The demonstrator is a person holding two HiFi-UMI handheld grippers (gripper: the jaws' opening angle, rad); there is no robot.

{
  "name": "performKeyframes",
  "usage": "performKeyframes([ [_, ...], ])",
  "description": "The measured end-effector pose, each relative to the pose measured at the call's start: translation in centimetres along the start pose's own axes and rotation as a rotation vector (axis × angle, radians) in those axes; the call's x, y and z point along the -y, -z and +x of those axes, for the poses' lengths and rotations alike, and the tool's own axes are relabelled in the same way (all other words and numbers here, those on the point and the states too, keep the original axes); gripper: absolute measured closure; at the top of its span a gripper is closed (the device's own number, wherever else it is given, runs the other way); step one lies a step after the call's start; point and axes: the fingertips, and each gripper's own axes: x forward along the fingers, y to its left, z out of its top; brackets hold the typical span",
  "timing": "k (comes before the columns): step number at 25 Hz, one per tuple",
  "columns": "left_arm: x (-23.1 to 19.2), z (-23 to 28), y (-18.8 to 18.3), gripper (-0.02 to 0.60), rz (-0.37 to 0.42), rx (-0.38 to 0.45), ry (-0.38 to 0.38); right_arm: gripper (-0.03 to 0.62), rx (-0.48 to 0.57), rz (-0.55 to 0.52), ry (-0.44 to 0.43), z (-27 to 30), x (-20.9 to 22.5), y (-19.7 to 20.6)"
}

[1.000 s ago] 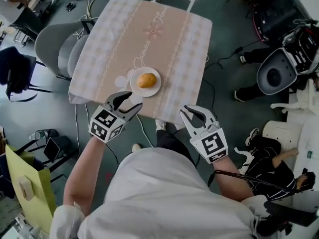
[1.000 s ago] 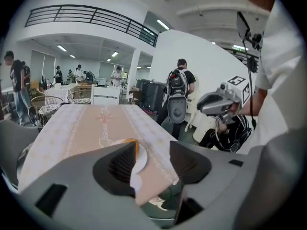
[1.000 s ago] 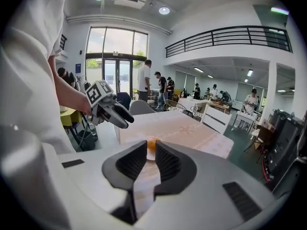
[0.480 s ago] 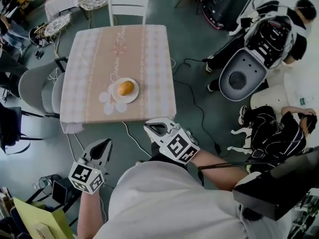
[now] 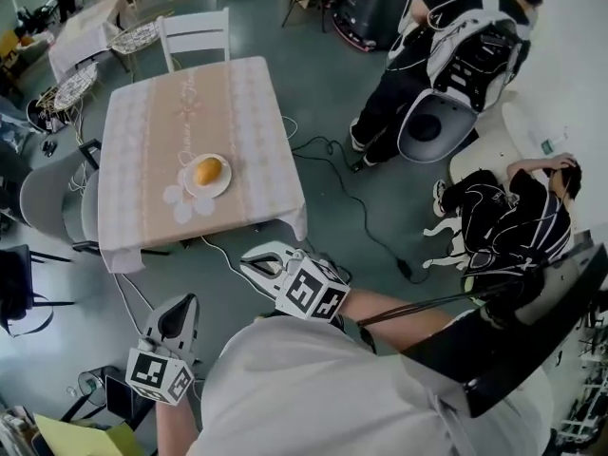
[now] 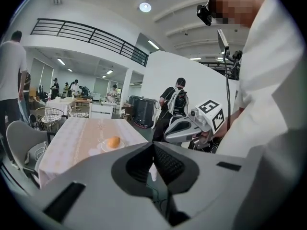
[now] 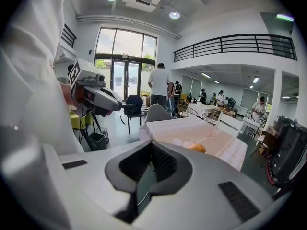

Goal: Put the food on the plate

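Left tongs point(image 5: 179, 312): jaws together, nothing between them, held low by the person's left side. Right tongs point(image 5: 258, 261): jaws together too, empty, held in front of the torso and pointing roughly toward the desk point(image 5: 142, 131). Both are well apart from the desk, with open floor between. Neither touches any task thing. The food point(image 5: 207, 171), a round orange-yellow piece, lies on the plate point(image 5: 224, 184), roughly in its middle. The plate sits on the desk near the edge closest to the person. A pale flower shape point(image 5: 182, 203) lies just beside the plate; print or mat, cannot tell. Nothing else loose shows on the desk. A white chair point(image 5: 195, 34) stands at the far side and a grey chair point(image 5: 43, 202) at the left. A cable point(image 5: 332, 160) runs over the floor to the right of the desk. Judgement: the placing step looks done, since the food is on the plate and both tongs are empty and away. No step seems in hand now; this reads as the end or a pause. The next move calls for no grasp. If more food were meant, none is in view, so the person would first have to step back up to the desk.
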Motion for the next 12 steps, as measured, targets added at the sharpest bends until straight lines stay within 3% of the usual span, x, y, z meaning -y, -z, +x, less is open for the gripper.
performKeyframes([
  [12, 0.8, -3.0, 1.2, 0.572, -0.014, 0.04, -0.016, 0.582, -0.006, -0.065, -0.023, -0.4, -4.0, -1.0],
])
